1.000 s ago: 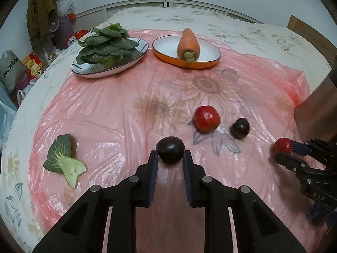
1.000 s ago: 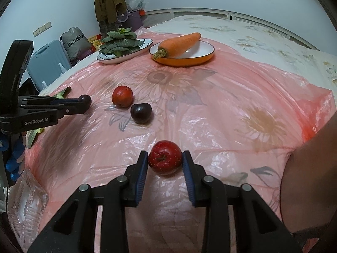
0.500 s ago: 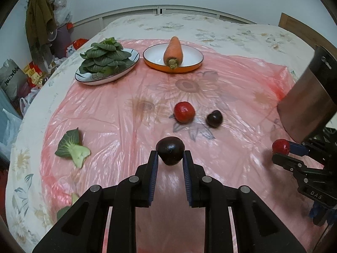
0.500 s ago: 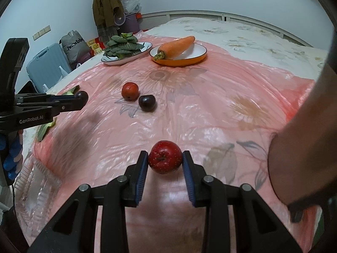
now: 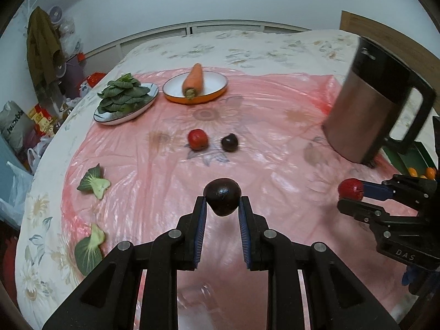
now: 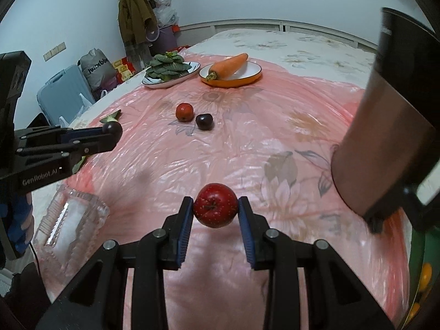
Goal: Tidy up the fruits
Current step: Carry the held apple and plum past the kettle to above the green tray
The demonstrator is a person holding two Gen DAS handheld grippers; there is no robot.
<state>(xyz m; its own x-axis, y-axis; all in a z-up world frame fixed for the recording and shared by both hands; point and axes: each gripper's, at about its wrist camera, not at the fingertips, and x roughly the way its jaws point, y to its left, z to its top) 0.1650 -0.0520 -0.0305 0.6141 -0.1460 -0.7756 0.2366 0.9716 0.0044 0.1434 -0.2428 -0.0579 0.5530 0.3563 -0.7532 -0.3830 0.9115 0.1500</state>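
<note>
The bed [image 5: 247, 44] under its pink plastic sheet [image 5: 275, 126] carries everything, with the steel kettle [image 5: 365, 104] standing at my right. A clear plastic box [image 6: 68, 220] lies near me at the sheet's left edge, seemingly empty, and it sits below my left gripper [image 6: 110, 134], so I judge the left hand nearer to it. At the far right edge a green container [image 5: 412, 159] shows small orange fruits inside; only its corner is visible, and my right gripper [image 6: 215, 209] is the nearer one to that. Which of the two is meant for the fruit I cannot tell.

Far across the sheet, a white plate [image 5: 110, 115] is heaped with green leaves, and beside it an orange-rimmed dish [image 5: 217, 89] holds one carrot [image 5: 194, 81], long axis pointing toward me.

My right fingers are clenched on a red fruit [image 6: 215, 205], lifted clear of the sheet. My left fingers are clenched on a dark plum [image 5: 223, 195], also aloft.

Two fruits remain on the sheet mid-bed, just beside each other: a red one [image 5: 197, 139] and a dark one [image 5: 229, 142], straight ahead of both grippers
</note>
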